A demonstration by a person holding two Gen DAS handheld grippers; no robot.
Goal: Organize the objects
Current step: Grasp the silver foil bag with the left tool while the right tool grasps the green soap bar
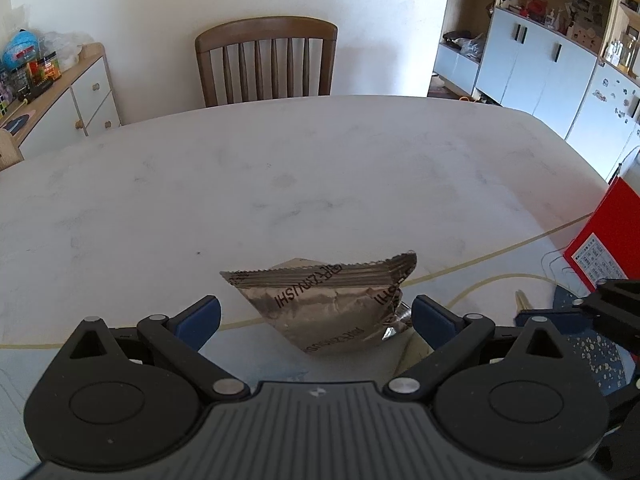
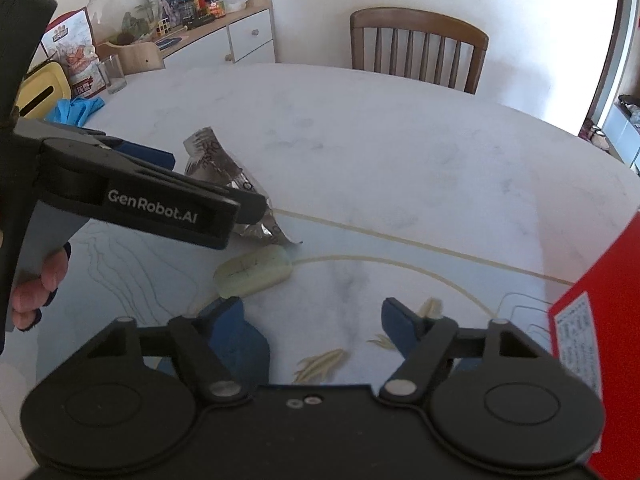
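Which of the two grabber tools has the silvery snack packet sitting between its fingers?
The left gripper: its open blue fingers flank the foil packet. The right gripper is open over bare mat.

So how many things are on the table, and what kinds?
Foil packet: 1
Pale green bar: 1
Red box: 1
Glass: 1
Blue gloves, one pile: 1
Yellow box: 1
Printed bag: 1
Total: 7
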